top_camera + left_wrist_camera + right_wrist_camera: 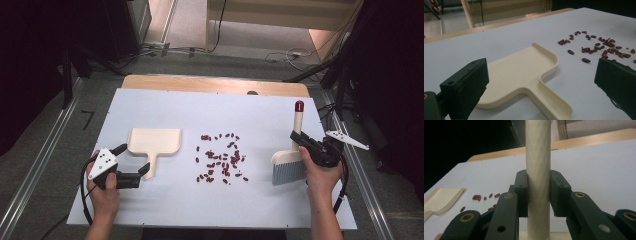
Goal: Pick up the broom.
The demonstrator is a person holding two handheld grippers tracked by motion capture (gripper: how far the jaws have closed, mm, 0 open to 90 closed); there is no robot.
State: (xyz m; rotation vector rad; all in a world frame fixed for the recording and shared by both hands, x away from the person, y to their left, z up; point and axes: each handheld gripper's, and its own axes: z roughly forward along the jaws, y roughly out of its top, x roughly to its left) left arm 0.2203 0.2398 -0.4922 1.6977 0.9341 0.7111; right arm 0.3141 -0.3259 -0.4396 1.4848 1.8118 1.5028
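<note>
Two tools in play: the right gripper [538, 195] is clenched on the brush [292, 155] handle, bristles down right of the beans [221, 159]. Light, stiff plastic; that mid-handle hold should steer well. The left gripper [135, 161] gapes around the dustpan [153, 142] handle, probably not touching yet: thin, slippery, best pinched across the handle.

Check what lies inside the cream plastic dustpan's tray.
The cream plastic dustpan holds nothing; the red beans lie scattered on the white table sheet beside it. The left gripper's jaw covers one near corner.
</note>
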